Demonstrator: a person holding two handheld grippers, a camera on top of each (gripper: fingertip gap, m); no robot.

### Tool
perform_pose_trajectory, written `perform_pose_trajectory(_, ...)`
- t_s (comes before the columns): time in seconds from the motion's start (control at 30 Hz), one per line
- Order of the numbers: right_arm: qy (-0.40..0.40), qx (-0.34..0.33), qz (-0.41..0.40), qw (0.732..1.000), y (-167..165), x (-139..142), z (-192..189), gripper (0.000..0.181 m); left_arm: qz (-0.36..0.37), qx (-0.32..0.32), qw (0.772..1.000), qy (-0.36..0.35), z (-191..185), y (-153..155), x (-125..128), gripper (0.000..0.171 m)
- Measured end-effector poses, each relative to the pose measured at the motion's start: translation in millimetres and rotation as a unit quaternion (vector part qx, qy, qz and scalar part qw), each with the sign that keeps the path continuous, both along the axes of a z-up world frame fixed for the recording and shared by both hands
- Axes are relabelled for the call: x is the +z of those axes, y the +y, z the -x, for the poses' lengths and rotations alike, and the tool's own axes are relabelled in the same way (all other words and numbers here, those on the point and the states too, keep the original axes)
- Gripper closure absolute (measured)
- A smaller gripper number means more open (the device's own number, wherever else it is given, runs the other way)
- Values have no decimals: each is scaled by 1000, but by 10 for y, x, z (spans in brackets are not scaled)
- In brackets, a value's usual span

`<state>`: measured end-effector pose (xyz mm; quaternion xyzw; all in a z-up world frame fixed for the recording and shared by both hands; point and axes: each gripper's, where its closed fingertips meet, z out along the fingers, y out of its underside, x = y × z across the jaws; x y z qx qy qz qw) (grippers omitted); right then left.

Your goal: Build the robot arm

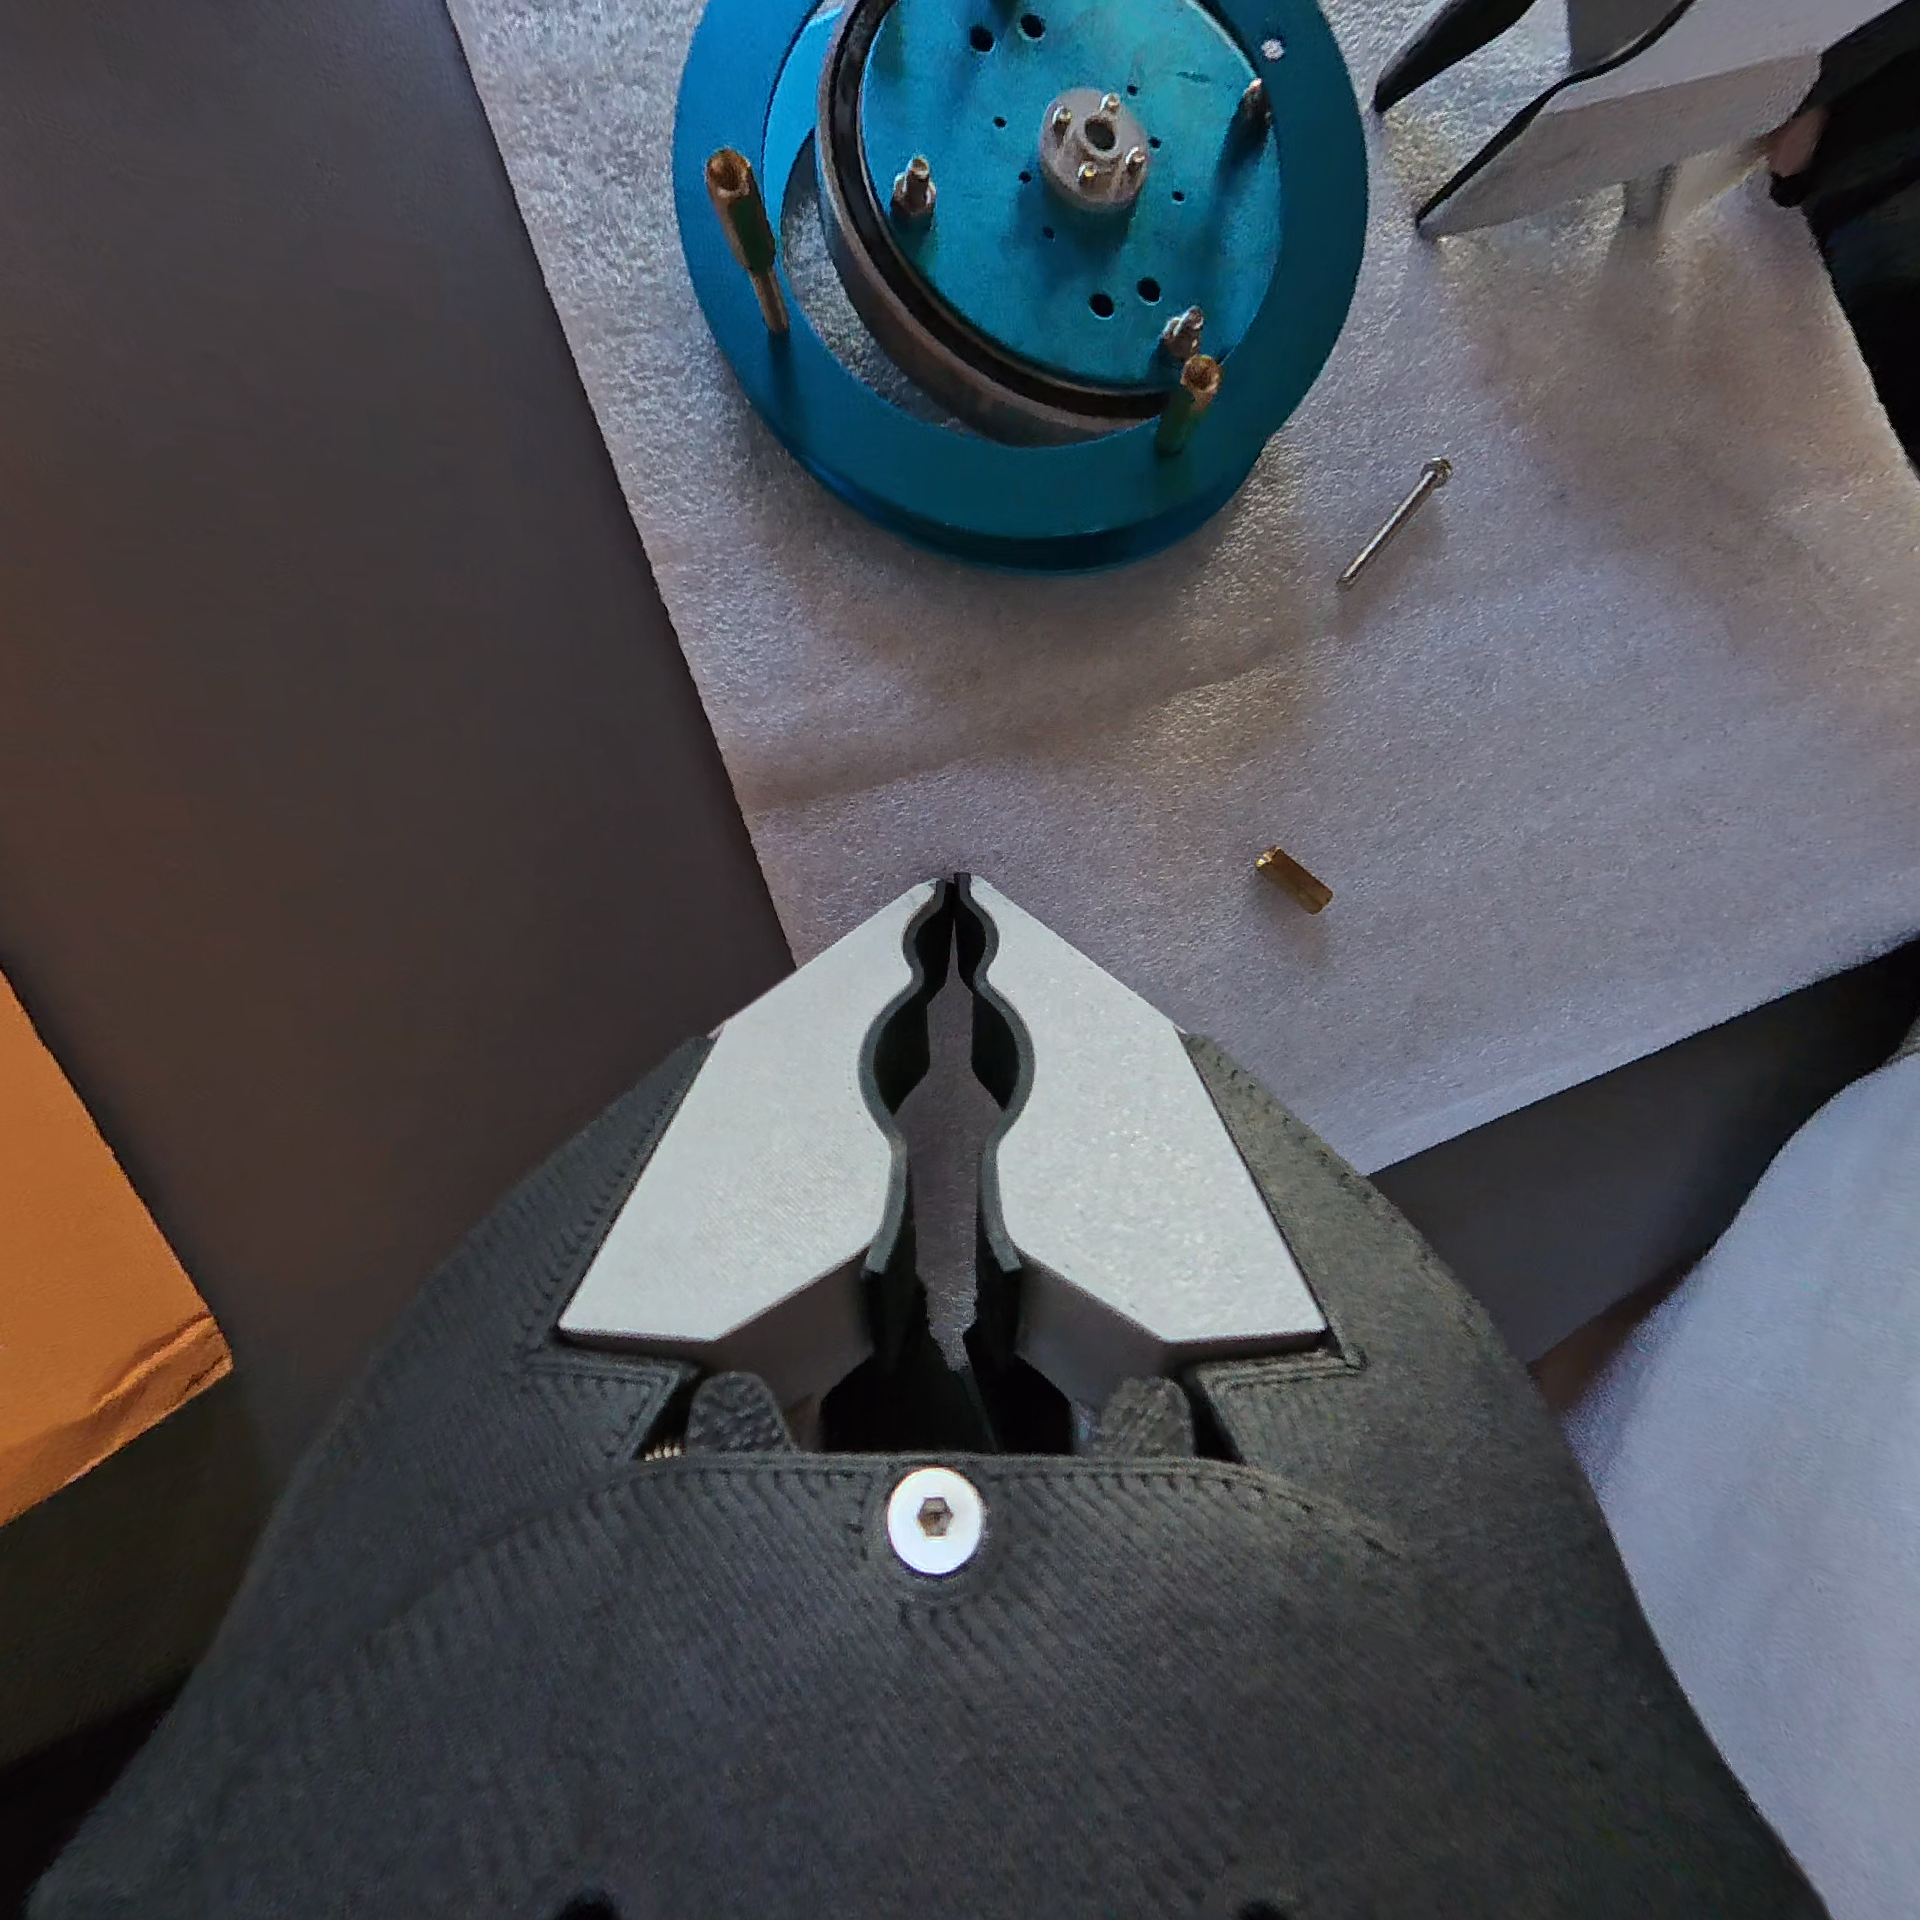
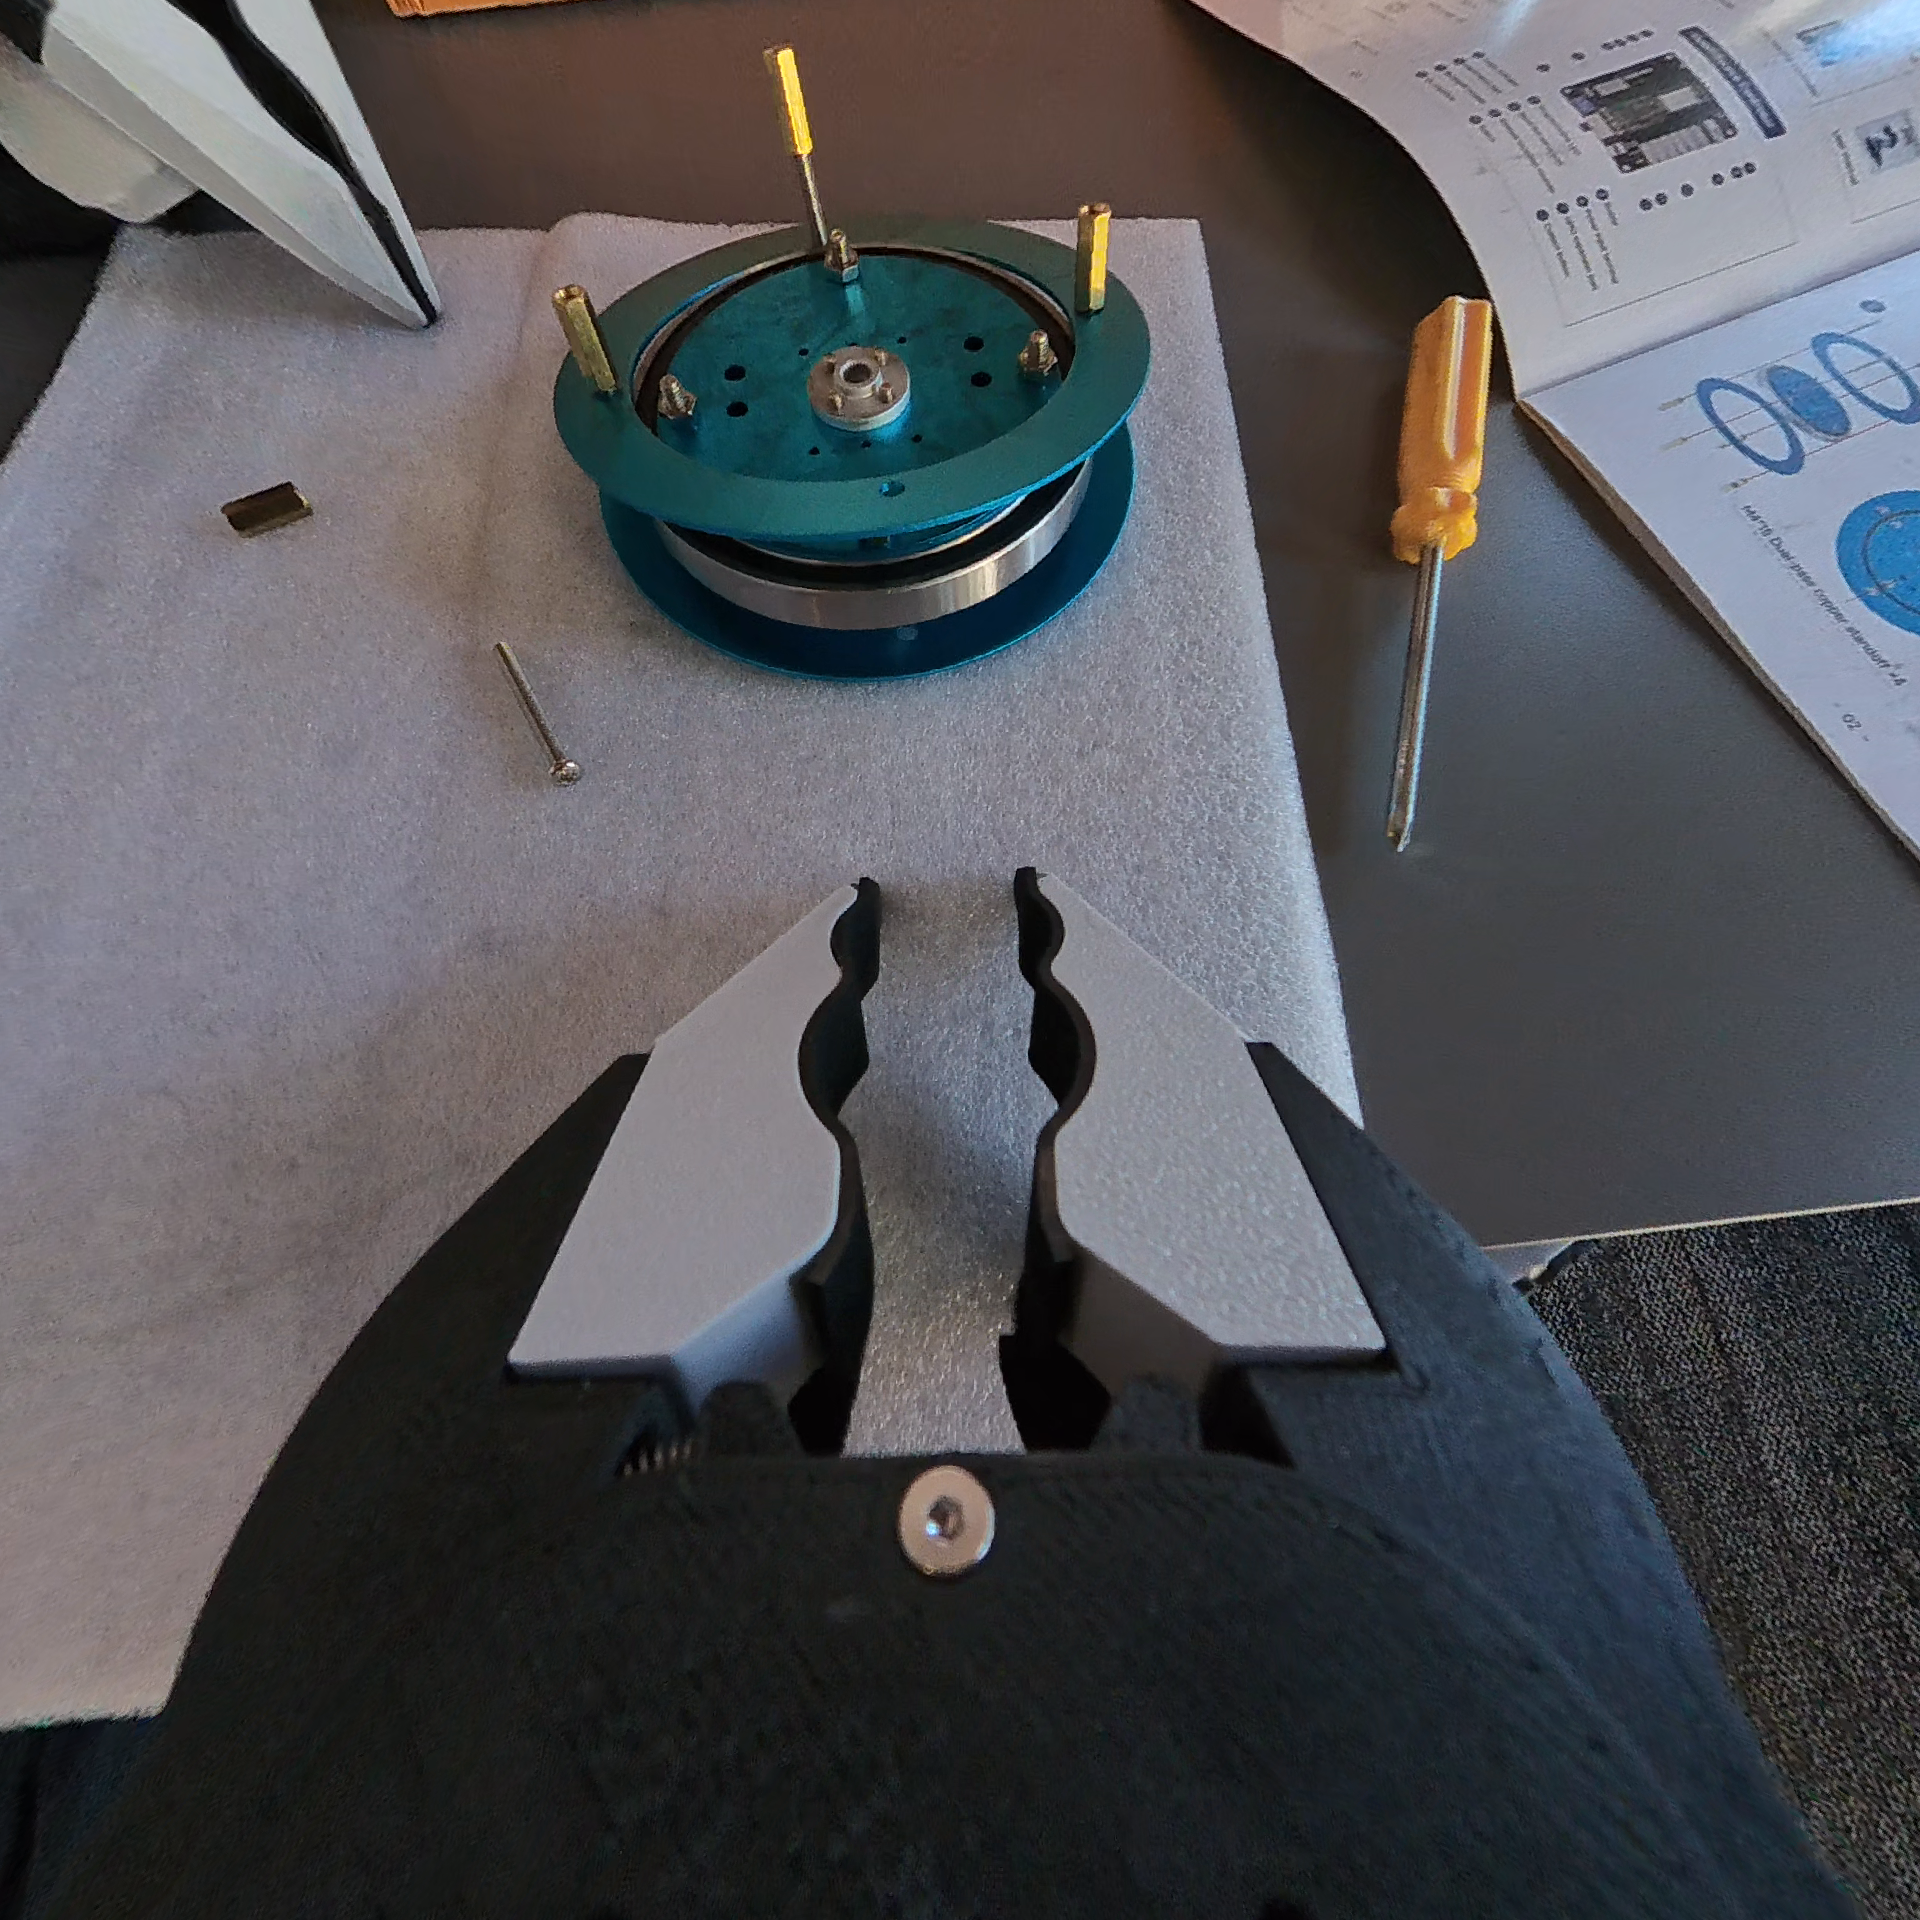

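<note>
A blue round turntable assembly (image 2: 852, 457) with brass standoffs stands on a white foam sheet (image 2: 312, 935); it also shows in the left wrist view (image 1: 1018, 281). A loose brass standoff (image 1: 1294, 880) and a long screw (image 1: 1394, 522) lie on the foam, also seen from the right as the standoff (image 2: 267, 510) and the screw (image 2: 536, 713). My left gripper (image 1: 956, 883) is shut and empty, hovering at the foam's edge left of the loose standoff. My right gripper (image 2: 945, 883) is open and empty above the foam, short of the assembly.
A yellow-handled screwdriver (image 2: 1429, 540) lies on the dark table (image 2: 1558, 935) right of the foam. An open instruction booklet (image 2: 1714, 312) lies at the far right. An orange-brown sheet (image 1: 83, 1247) shows at the left. The left gripper shows at top left of the right wrist view (image 2: 312, 177). Tip to tip, the grippers are about 20 cm apart. The long screw (image 1: 1394, 522) is about 8 cm from my right fingertips. It turns up in the right wrist view (image 2: 535, 727) as well.
</note>
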<state>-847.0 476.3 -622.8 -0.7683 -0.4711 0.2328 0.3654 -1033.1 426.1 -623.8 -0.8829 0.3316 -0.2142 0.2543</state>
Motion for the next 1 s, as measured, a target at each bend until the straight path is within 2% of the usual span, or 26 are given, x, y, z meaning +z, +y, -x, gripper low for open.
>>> perform_pose_trajectory(0.13,-8,-6,-5,1000,-3,-1,-3,155,-6,0,999,42,5,-3,-4,171)
perform_pose_trajectory(0.3,-56,-42,-37,997,-61,45,-39,158,-87,-17,984,155,8,3,-12,171)
perform_pose_trajectory(0.43,-29,-76,-86,993,-355,367,-120,157,-137,-5,970,199,11,8,-12,171)
perform_pose_trajectory(0.57,-18,-135,-151,979,-799,749,-546,157,-145,7,972,186,10,10,-12,171)
perform_pose_trajectory(0.67,-22,-194,-208,958,-1263,1119,-961,153,-130,22,979,158,5,16,-13,171)
perform_pose_trajectory(0.73,-5,-237,-241,941,-1688,1427,-1217,149,-124,24,981,145,-2,25,-14,171)
perform_pose_trajectory(0.83,15,-299,-299,906,-2462,1865,-1573,148,-117,29,985,121,-6,31,-14,171)
perform_pose_trajectory(0.93,-28,-363,-363,858,-3275,2228,-1927,147,-113,34,988,96,-4,30,-12,171)
perform_pose_trajectory(1.0,-43,-391,-386,834,-3792,2427,-2066,146,-113,40,989,85,-1,27,-11,171)
